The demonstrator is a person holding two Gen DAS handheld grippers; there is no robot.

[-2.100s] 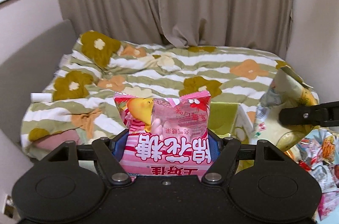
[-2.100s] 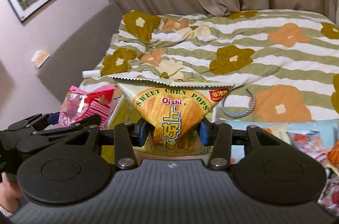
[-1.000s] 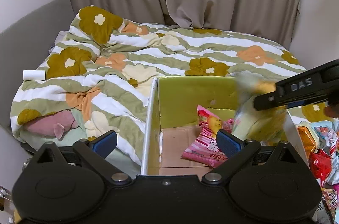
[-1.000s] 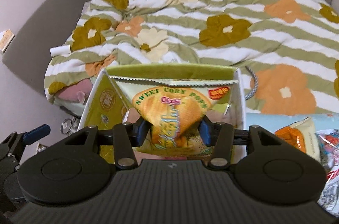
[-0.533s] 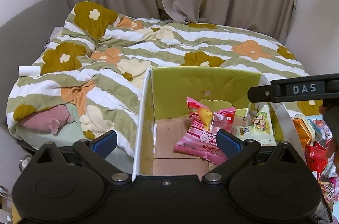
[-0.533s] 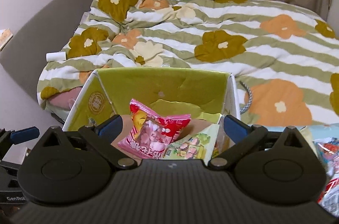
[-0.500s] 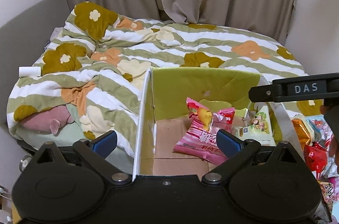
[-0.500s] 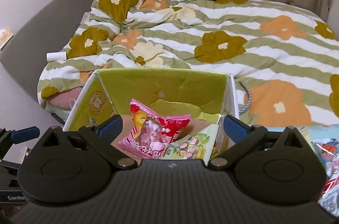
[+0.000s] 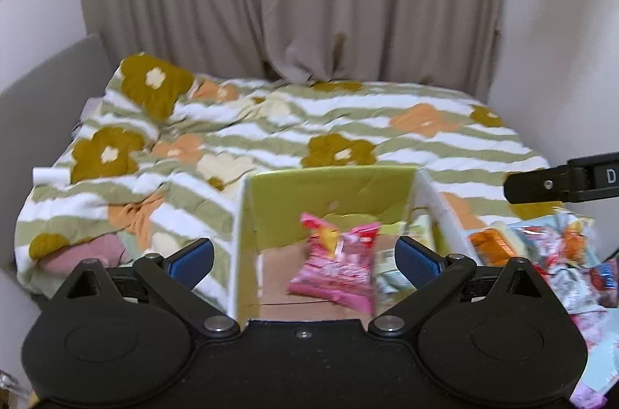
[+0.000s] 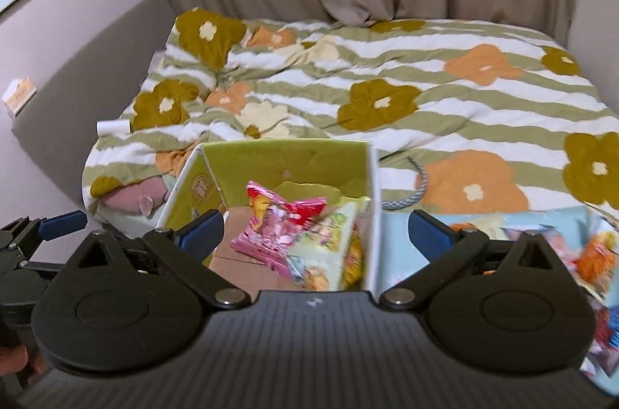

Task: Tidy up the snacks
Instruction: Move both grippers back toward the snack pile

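An open cardboard box with green inner walls [image 9: 329,192] [image 10: 286,161] stands at the foot of the bed. Inside lie a pink marshmallow bag [image 9: 334,267] [image 10: 278,221] and a yellow-green corn pops bag [image 10: 332,254], which leans on the right wall. My left gripper [image 9: 303,256] is open and empty above the box's near edge. My right gripper [image 10: 315,233] is open and empty above the box's right side. Its finger shows in the left wrist view [image 9: 561,182]. Several loose snack packets [image 9: 541,250] [image 10: 580,254] lie right of the box.
A bed with a flowered striped duvet [image 9: 271,138] fills the space behind the box. A grey hair tie [image 10: 410,192] lies on the duvet to the right. A white roll [image 10: 112,127] lies at the bed's left edge. Curtains and walls stand behind.
Both grippers let go of their bags, which now lie in the box. Since then both grippers have pulled back and tilted up, the right one moving to the right.
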